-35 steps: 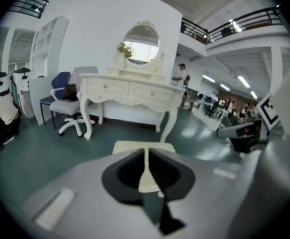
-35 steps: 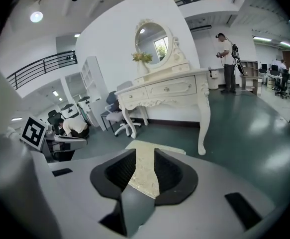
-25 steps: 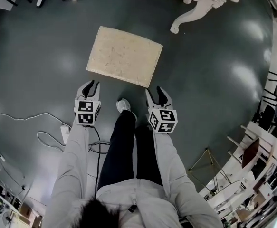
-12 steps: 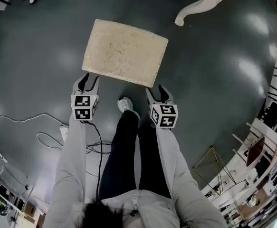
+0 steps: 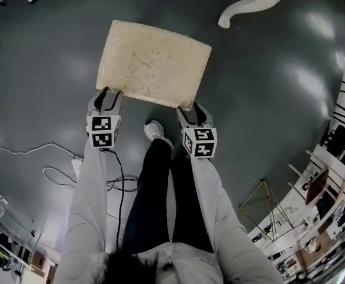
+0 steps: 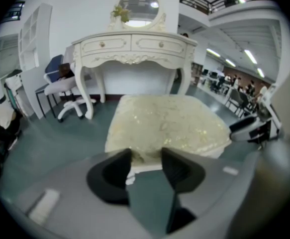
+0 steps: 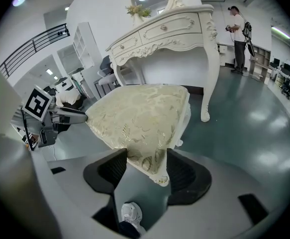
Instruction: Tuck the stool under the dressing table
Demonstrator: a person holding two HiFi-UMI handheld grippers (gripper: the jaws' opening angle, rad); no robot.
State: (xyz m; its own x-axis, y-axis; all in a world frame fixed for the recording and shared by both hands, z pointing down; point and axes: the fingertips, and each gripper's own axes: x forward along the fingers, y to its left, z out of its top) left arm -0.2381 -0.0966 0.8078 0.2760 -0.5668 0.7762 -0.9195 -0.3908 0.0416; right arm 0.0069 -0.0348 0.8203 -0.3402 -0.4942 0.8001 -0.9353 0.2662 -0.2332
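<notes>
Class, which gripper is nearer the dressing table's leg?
Right. The right gripper, at the stool's near right corner, lies below the leg; the left gripper, at its near left corner, is farther. Both have just been opening their jaws, a stool corner between each pair.

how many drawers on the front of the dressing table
2: the left drawer and the right drawer, side by side under the top of the dressing table. More on its curved ends may be hidden.

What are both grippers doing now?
Left gripper: open, jaws just been opening, stool corner between them.
Right gripper: open, jaws just been opening, stool corner between them.
</notes>
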